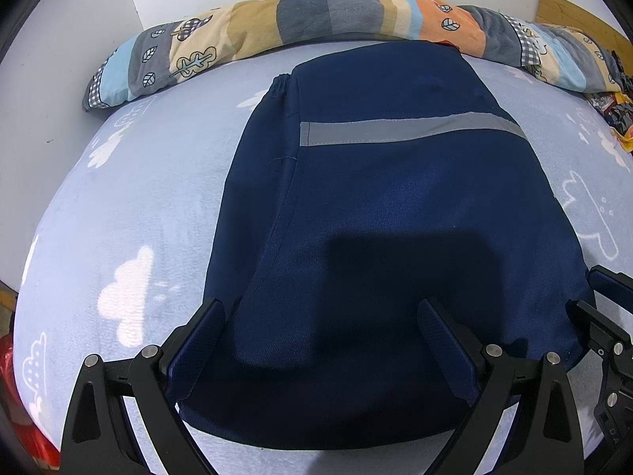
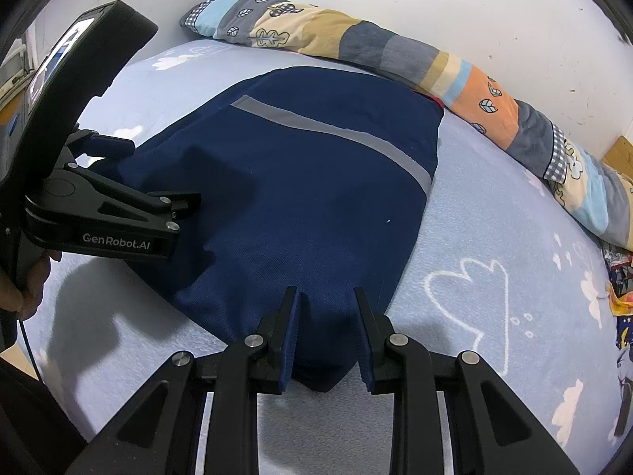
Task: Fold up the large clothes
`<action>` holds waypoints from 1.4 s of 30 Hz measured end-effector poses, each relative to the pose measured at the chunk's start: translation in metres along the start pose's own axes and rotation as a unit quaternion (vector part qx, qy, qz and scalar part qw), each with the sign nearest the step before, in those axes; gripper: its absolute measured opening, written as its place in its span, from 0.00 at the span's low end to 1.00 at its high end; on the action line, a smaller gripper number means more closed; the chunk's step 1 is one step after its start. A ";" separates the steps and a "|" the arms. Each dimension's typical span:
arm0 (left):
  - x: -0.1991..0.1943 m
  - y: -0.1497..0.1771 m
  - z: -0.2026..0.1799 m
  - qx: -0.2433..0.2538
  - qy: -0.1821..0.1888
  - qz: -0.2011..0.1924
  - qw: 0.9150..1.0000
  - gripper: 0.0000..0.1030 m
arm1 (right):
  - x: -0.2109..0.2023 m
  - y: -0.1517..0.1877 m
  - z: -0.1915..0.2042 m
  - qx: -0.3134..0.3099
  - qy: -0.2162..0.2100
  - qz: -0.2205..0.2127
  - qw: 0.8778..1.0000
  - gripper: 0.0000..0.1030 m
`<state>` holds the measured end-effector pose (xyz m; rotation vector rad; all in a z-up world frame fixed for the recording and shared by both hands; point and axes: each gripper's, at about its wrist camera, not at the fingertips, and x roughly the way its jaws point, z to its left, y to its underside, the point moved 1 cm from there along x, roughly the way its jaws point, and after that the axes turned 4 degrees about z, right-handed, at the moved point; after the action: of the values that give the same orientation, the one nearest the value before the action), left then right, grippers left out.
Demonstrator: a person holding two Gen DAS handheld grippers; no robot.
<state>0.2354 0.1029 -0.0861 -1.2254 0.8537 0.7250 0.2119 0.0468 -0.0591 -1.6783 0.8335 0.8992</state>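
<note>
A folded navy garment [image 1: 395, 198] with a grey reflective stripe [image 1: 395, 130] lies flat on the bed; a gathered elastic edge [image 1: 279, 81] shows at its far left. My left gripper [image 1: 320, 316] is open wide, its fingers straddling the garment's near edge. In the right wrist view, the garment [image 2: 300, 182] has its near corner lying between the fingers of my right gripper [image 2: 325, 301], which stands partly open with gaps beside the cloth. The left gripper [image 2: 158, 174] shows at the left over the garment's edge, held by a hand [image 2: 23, 289].
The bed has a light blue sheet [image 1: 118, 206] with white clouds. A long patchwork pillow [image 1: 316, 16] lies along the white wall behind the garment. Crumpled colourful cloth [image 2: 621, 289] sits at the right edge. A red object [image 1: 16, 396] is low at the left.
</note>
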 end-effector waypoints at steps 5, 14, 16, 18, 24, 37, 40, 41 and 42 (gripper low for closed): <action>0.000 0.000 0.000 0.000 0.000 0.000 1.000 0.97 | 0.000 0.000 0.000 -0.001 0.000 0.000 1.000 0.26; 0.000 0.000 0.000 0.001 0.001 0.002 1.000 0.96 | -0.001 0.000 -0.002 0.002 -0.006 0.002 1.000 0.27; -0.002 -0.001 0.003 -0.002 0.011 0.002 1.000 0.94 | -0.004 -0.001 -0.012 0.025 -0.033 0.001 0.999 0.27; -0.006 -0.004 0.009 -0.014 0.027 -0.003 1.000 0.93 | -0.009 -0.004 -0.028 0.067 -0.077 -0.004 0.995 0.28; -0.024 -0.009 0.057 -0.111 0.085 -0.028 0.990 0.93 | -0.021 -0.009 -0.087 0.165 -0.108 -0.044 0.979 0.44; -0.009 0.003 0.133 -0.237 0.111 0.024 0.965 0.93 | 0.016 0.013 -0.158 0.329 -0.209 0.017 0.921 0.54; -0.003 -0.001 0.151 -0.257 0.149 0.042 0.954 0.93 | 0.023 0.021 -0.165 0.352 -0.234 0.028 0.906 0.56; 0.000 -0.003 0.153 -0.262 0.160 0.046 0.951 0.93 | 0.025 0.022 -0.166 0.359 -0.239 0.030 0.902 0.58; 0.003 -0.003 0.158 -0.269 0.177 0.052 0.945 0.93 | 0.027 0.024 -0.168 0.363 -0.244 0.033 0.899 0.59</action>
<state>0.2648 0.2569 -0.0689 -1.8488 1.0581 0.8705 0.2328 -0.1233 -0.0580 -0.7328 0.7461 0.8548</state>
